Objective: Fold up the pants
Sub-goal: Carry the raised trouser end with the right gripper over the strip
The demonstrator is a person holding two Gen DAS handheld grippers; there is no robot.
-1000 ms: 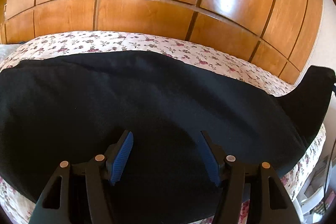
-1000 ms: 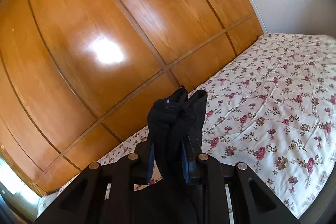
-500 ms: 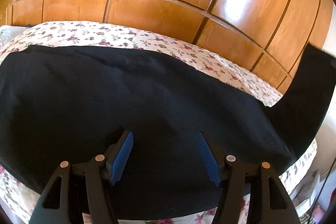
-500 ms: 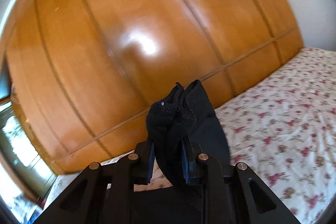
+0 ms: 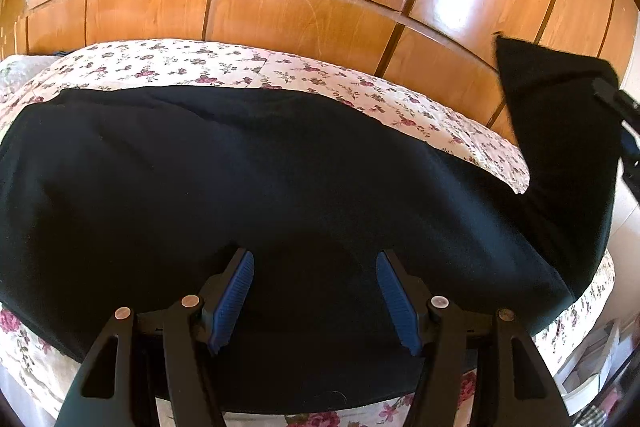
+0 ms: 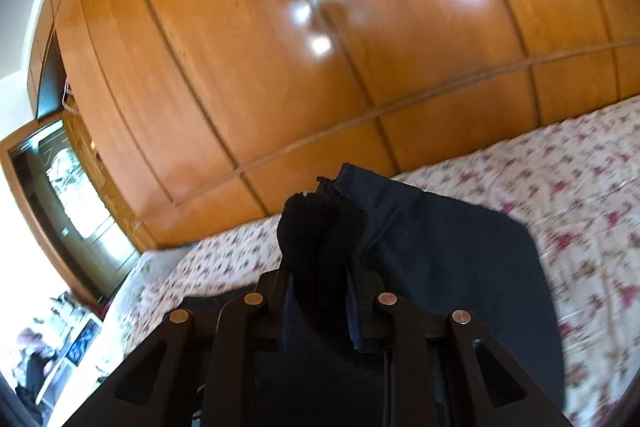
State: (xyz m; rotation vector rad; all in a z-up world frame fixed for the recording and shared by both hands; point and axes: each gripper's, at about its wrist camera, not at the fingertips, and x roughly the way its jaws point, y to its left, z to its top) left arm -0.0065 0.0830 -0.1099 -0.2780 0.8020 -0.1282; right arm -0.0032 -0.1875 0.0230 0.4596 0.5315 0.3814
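We see black fabric pants (image 5: 280, 195) spread flat across floral-print bedsheet (image 5: 224, 67), glossy wooden wardrobe panels (image 5: 304, 15) behind. Our left gripper (image 5: 315, 269) hovers over cloth, blue-padded jaws wide apart, nothing between them. Our right gripper (image 6: 320, 255) clamps bunched end of pants, that end lifted off bed, rest trailing down onto sheet. Right view motion-blurred.
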